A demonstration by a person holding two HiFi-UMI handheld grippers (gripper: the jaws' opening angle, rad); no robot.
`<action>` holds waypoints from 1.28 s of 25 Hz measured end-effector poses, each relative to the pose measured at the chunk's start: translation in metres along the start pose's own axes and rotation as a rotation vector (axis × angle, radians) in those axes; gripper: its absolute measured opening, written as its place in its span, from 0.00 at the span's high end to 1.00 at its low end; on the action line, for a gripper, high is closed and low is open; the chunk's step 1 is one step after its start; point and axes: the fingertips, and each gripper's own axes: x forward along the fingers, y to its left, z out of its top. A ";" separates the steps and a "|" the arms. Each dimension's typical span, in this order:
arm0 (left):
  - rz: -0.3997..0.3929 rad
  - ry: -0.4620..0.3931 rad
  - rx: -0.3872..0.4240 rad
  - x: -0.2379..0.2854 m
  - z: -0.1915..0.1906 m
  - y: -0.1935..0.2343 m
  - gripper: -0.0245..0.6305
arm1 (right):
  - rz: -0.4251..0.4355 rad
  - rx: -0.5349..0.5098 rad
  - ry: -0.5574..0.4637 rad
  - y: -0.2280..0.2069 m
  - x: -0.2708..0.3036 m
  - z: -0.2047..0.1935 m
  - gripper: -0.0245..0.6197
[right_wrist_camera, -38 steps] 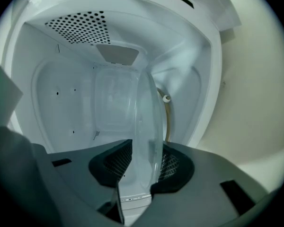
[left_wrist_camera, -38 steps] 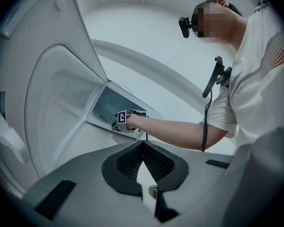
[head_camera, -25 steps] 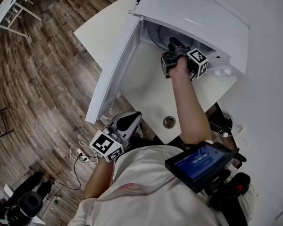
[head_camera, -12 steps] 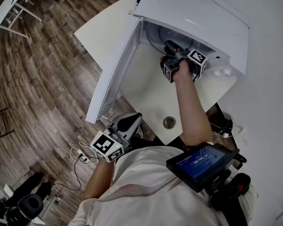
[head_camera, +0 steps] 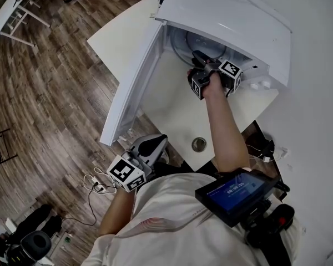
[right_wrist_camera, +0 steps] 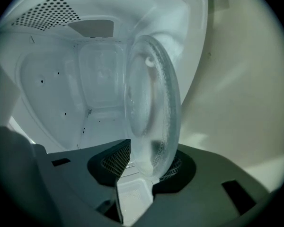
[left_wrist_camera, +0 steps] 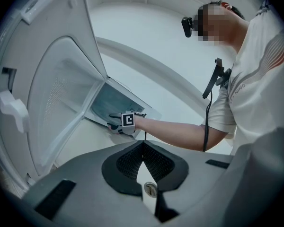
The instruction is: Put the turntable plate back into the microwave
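1. The right gripper (head_camera: 200,57) reaches into the open front of the white box-shaped microwave (head_camera: 227,15), which stands on a white tabletop (head_camera: 177,115); the microwave's white door (head_camera: 134,79) is swung wide open
2. Its jaws are clamped on the rim of the clear round glass turntable plate (right_wrist_camera: 151,103), with the plate's edge pinched between the two pads
3. The plate is at the mouth of the white cavity, and the perforated back wall (right_wrist_camera: 52,89) shows behind and through the glass; whether the plate touches the cavity floor cannot be told
4. The left gripper (left_wrist_camera: 143,148) has its jaws pressed together with nothing between them; it is held low by the person's waist, just off the table edge, above the brown wooden floor (head_camera: 44,93) and well apart from the microwave
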 end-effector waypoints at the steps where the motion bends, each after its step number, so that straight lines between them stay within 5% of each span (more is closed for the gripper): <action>1: -0.002 -0.001 0.000 0.001 0.000 -0.001 0.95 | -0.004 -0.005 -0.001 -0.001 0.000 0.000 0.76; 19: -0.041 -0.023 0.025 -0.015 -0.004 -0.022 0.95 | 0.086 -0.105 0.073 -0.024 -0.075 -0.045 0.76; 25: -0.086 -0.040 0.069 -0.029 -0.005 -0.038 0.95 | 0.226 -0.235 0.055 0.003 -0.145 -0.072 0.77; 29: -0.137 -0.045 0.113 -0.040 0.002 -0.057 0.95 | 0.274 -0.384 -0.044 0.026 -0.203 -0.080 0.95; 32: -0.182 -0.034 0.153 -0.043 0.005 -0.075 0.95 | 0.332 -0.455 -0.087 0.046 -0.244 -0.085 0.95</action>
